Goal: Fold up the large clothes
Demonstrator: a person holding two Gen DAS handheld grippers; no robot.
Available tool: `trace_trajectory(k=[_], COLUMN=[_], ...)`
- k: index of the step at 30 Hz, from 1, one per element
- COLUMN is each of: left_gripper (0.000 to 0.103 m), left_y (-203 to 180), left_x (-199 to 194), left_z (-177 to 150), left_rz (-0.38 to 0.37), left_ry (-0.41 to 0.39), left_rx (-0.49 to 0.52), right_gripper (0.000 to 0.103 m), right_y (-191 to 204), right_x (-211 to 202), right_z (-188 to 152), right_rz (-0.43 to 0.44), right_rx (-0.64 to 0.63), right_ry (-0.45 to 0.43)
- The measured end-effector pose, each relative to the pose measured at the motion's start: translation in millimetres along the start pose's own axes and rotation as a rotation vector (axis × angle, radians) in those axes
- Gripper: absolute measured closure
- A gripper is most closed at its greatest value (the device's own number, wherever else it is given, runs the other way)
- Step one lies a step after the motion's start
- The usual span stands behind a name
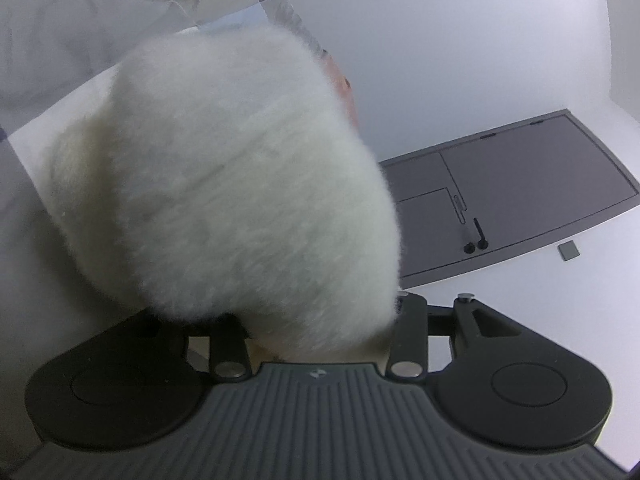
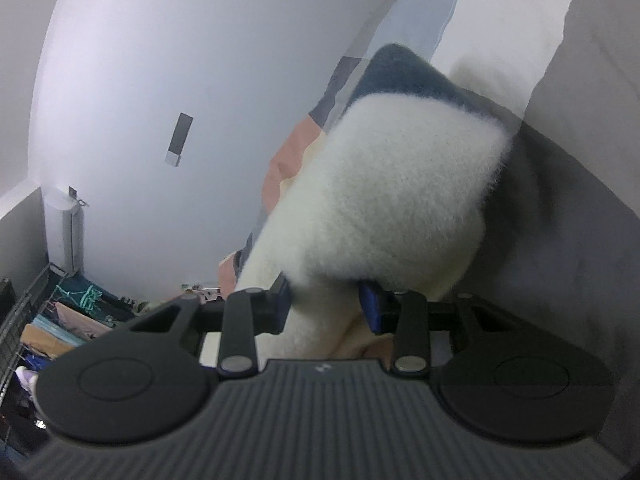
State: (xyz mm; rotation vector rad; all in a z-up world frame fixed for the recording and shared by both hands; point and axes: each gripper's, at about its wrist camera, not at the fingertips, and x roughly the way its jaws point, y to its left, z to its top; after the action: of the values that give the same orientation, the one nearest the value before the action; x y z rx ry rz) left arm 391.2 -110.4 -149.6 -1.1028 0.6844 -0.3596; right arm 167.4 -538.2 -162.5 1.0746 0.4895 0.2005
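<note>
Between the blue pads of the right gripper [image 2: 325, 309] a thick fold of the fluffy white garment [image 2: 400, 196] is pinched, its dark blue part bulging ahead against a patterned sheet [image 2: 408, 12]; in the left wrist view the same fleece [image 1: 224, 176] billows over the left gripper [image 1: 320, 332], hiding the fingertips, so its grip cannot be told
</note>
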Motion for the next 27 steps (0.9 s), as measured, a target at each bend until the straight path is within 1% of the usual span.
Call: trace_trajectory(k=[1, 3, 4, 5, 6, 7, 9, 11, 12, 16, 17, 19, 22, 24, 25, 26, 27], left_gripper=[0.051, 0.04, 0.039, 0.039, 0.038, 0.038, 0.038, 0.038, 0.038, 0.038, 0.038, 0.038, 0.038, 0.038, 0.038, 0.038, 0.038], left_y=[0, 4, 4, 3, 0, -2, -9, -20, -26, -62, -72, -85, -117, -138, -149, -157, -176], left_x=[1, 3, 1, -3, -10, -18, -30, -43, -49, -71, -81, -83, -111, -126, -142, -171, -192], left_z=[3, 3, 5, 5, 4, 3, 1, 0, -1, -5, -10, -2, -10, -19, -29, -46, -63], left_rz=[0.004, 0.004, 0.017, 0.034, 0.05, 0.061, 0.104, 0.151, 0.175, 0.228, 0.234, 0.236, 0.254, 0.248, 0.248, 0.249, 0.25], left_ry=[0.015, 0.044, 0.055, 0.052, 0.041, 0.031, 0.022, 0.013, 0.011, 0.006, 0.001, -0.007, -0.013, -0.014, -0.021, -0.031, -0.049], left_rx=[-0.007, -0.003, 0.01, 0.03, 0.065, 0.102, 0.192, 0.29, 0.339, 0.494, 0.52, 0.571, 0.662, 0.71, 0.738, 0.768, 0.802], right_gripper=[0.063, 0.063, 0.063, 0.063, 0.063, 0.063, 0.063, 0.063, 0.063, 0.063, 0.063, 0.063, 0.063, 0.063, 0.063, 0.063, 0.063], right_y=[2, 8, 12, 18, 24, 29, 38, 50, 58, 91, 102, 124, 161, 187, 194, 204, 212], right_x=[-1, -5, -8, -11, -13, -18, -29, -41, -47, -70, -76, -84, -97, -105, -109, -114, -117], right_z=[0, 0, -1, -2, -5, -8, -15, -21, -22, -27, -27, -25, -25, -30, -33, -38, -42], right_rz=[-0.007, -0.028, -0.044, -0.078, -0.111, -0.119, -0.132, -0.126, -0.124, -0.109, -0.103, -0.092, -0.112, -0.12, -0.122, -0.124, -0.123], right_rx=[-0.002, -0.009, -0.019, -0.042, -0.075, -0.103, -0.142, -0.181, -0.201, -0.283, -0.303, -0.344, -0.442, -0.511, -0.537, -0.561, -0.579], right_ry=[0.001, 0.003, 0.006, 0.021, 0.039, 0.048, 0.073, 0.081, 0.075, 0.033, 0.018, -0.015, -0.083, -0.109, -0.119, -0.126, -0.129])
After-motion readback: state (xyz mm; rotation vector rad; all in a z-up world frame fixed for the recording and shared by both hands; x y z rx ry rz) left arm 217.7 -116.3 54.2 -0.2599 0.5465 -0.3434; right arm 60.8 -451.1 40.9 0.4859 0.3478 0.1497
